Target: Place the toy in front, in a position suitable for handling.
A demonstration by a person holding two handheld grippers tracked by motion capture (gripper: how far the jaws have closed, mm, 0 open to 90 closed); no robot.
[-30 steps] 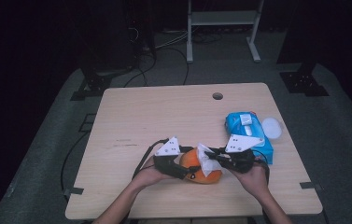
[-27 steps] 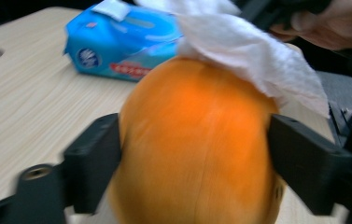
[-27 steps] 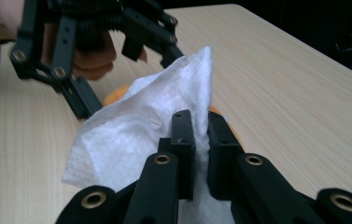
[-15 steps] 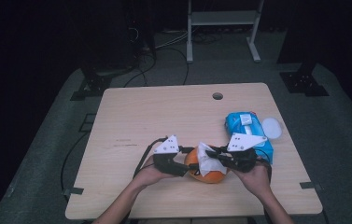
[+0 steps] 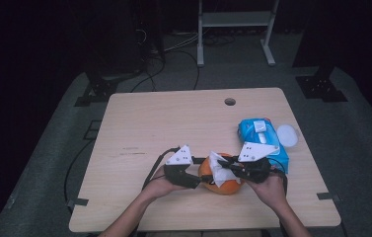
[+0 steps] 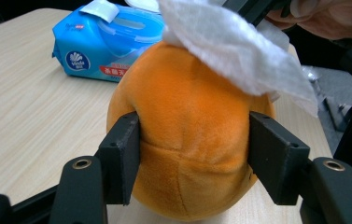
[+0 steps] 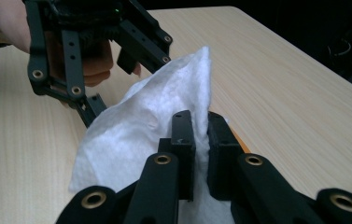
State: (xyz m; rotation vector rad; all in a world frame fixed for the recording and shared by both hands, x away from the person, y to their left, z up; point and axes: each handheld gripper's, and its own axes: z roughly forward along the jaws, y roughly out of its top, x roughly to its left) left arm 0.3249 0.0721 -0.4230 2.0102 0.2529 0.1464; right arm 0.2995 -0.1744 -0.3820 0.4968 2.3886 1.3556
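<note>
Near the front edge of the wooden surface [image 5: 173, 123] sits an orange plush toy [image 6: 187, 135]. The left gripper [image 6: 192, 158], whose jaws have just been closing, squeezes its sides. The right gripper [image 7: 200, 140] is clenched on a white wipe [image 7: 150, 126] draped over the toy's top. Just beyond lies a blue wet-wipe pack [image 5: 260, 140].

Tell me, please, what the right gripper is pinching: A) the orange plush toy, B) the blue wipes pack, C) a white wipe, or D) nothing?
C: in the right gripper view, the right gripper has its jaws shut on a white wipe, which drapes over the orange toy that the left gripper clamps at its sides.
</note>
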